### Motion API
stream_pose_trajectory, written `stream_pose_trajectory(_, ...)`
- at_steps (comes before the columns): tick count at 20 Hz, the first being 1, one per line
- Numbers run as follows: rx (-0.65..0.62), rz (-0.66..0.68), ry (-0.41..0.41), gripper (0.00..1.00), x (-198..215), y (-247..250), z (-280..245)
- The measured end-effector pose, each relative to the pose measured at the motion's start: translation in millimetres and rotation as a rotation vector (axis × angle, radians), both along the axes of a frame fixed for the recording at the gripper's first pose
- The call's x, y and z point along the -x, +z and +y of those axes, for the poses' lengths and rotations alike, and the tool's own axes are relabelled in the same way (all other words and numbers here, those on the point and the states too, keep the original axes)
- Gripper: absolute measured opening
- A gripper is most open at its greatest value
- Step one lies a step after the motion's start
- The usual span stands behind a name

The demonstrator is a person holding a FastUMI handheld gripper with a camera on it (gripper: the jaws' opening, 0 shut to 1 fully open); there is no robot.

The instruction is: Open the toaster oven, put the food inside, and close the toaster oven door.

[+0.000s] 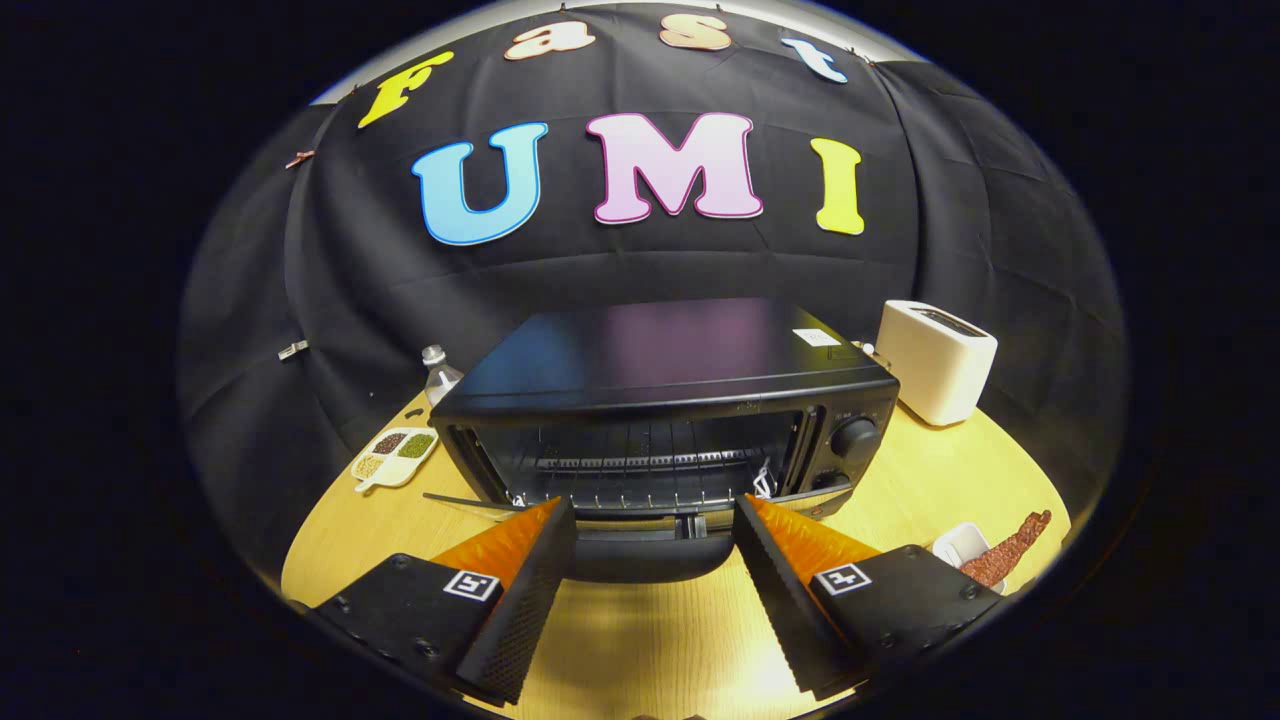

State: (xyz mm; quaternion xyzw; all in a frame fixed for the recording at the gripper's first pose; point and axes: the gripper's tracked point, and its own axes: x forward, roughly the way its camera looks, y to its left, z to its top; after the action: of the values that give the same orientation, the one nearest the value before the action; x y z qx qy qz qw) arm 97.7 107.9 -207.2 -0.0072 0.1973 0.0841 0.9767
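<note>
A black toaster oven (660, 360) stands on the round wooden table (640, 640), just ahead of my fingers. Its door (640, 555) is folded down toward me and lies between the fingers, leaving the wire rack (640, 465) inside exposed. The knobs (855, 437) sit on the oven's right side. My gripper (652, 503) is open, with one finger on either side of the lowered door and nothing pressed between them. The food, a reddish-brown strip (1005, 553), rests on a small white dish (958, 543) to the right of the right finger.
A white pop-up toaster (935, 360) stands behind the oven on the right. To the oven's left lie a white compartment dish of beans (395, 455) and a clear water bottle (438, 375). Black cloth walls close in behind the table.
</note>
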Motion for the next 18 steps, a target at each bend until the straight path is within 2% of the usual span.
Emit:
stream_pose_trajectory(10, 0.029, 0.022, 0.004, 0.96, 31.6, -26.3, -9.6)
stream_pose_trajectory(18, 0.107, 0.108, 0.04, 0.96, 61.8, -72.3, -17.4)
